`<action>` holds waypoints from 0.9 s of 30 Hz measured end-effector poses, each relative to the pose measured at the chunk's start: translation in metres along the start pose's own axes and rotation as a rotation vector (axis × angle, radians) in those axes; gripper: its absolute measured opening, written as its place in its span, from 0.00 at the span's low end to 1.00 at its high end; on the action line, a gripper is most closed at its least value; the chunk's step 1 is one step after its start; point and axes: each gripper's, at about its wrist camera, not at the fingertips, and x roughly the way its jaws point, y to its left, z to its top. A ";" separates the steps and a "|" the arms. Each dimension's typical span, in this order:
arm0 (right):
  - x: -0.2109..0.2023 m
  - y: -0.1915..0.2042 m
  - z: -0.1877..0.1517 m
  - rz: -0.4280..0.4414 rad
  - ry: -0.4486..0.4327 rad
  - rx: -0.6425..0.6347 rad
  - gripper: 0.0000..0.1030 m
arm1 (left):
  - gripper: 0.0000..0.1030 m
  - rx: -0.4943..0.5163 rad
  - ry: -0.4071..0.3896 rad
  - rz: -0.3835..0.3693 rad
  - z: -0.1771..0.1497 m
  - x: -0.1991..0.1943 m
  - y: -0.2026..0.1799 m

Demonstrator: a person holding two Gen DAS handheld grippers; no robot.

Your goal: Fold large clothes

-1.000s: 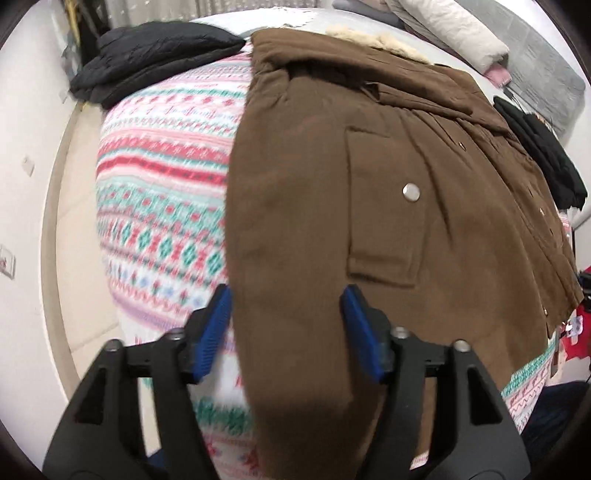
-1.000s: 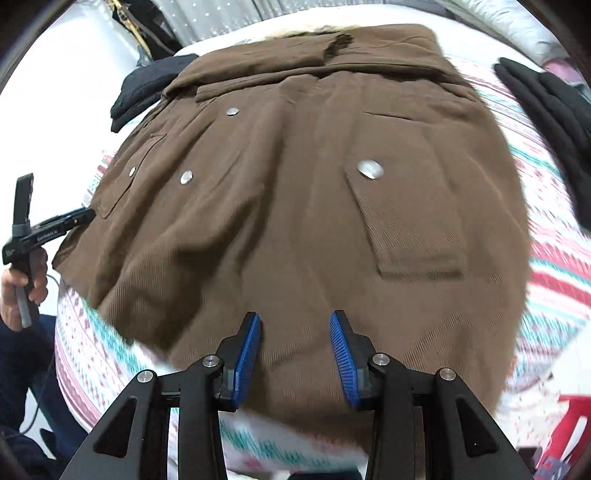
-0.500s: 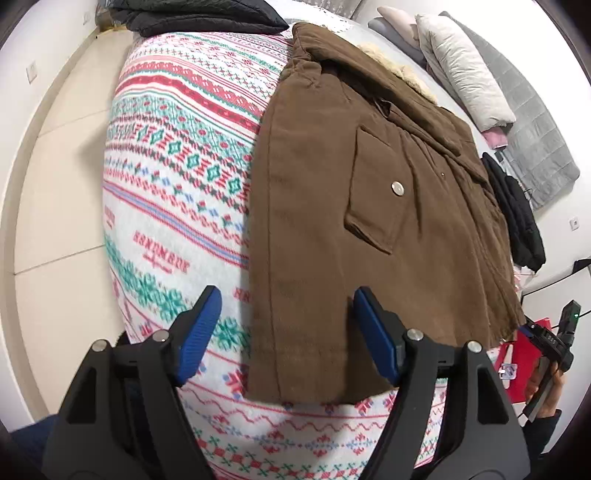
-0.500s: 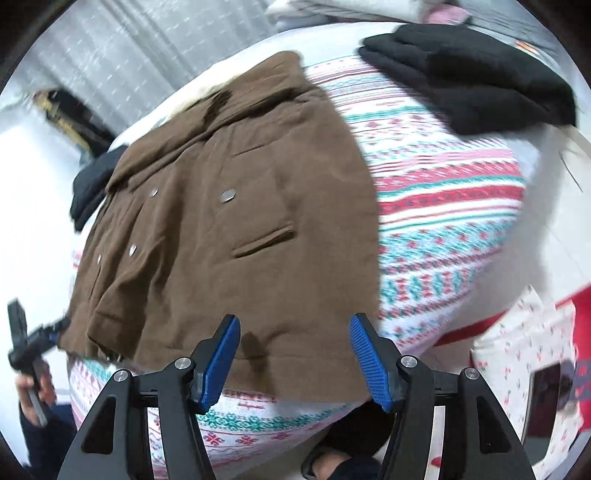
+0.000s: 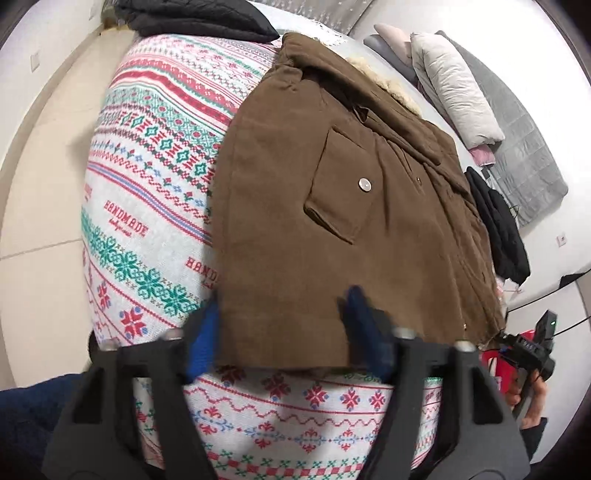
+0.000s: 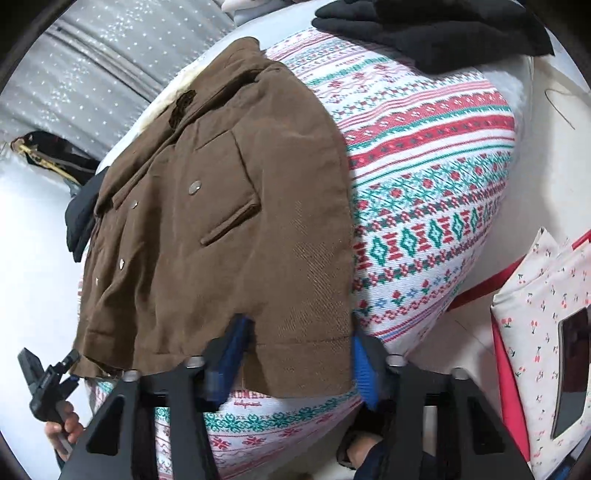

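left claw (image 5: 282,334) closing astride hem corner | brown coat (image 5: 332,221) flat | patterned blanket (image 5: 155,177)

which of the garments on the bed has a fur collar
The brown coat spread flat in the middle of the patterned blanket; pale fur shows at its collar. The black garments piled at the blanket's edges show no fur.

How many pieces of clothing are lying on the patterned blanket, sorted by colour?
Brown: 1, the brown coat spread flat on the patterned blanket.
Black: 2, one black garment beyond the coat's collar end and another black garment along the far side.
Total: 3.
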 end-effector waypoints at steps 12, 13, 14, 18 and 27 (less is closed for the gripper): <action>-0.081 -0.005 0.012 0.198 -0.279 0.028 0.11 | 0.15 -0.144 -0.197 -0.118 0.036 -0.075 0.022; -0.098 -0.009 0.012 0.232 -0.323 0.038 0.11 | 0.15 -0.161 -0.191 -0.144 0.040 -0.080 0.025; -0.110 -0.011 0.011 0.261 -0.344 0.031 0.11 | 0.15 -0.178 -0.192 -0.159 0.042 -0.088 0.028; -0.122 -0.007 0.007 0.248 -0.378 0.017 0.10 | 0.15 -0.178 -0.195 -0.166 0.035 -0.104 0.030; -0.060 -0.030 0.011 0.115 -0.145 0.108 0.14 | 0.22 -0.233 0.078 -0.010 0.013 -0.017 0.060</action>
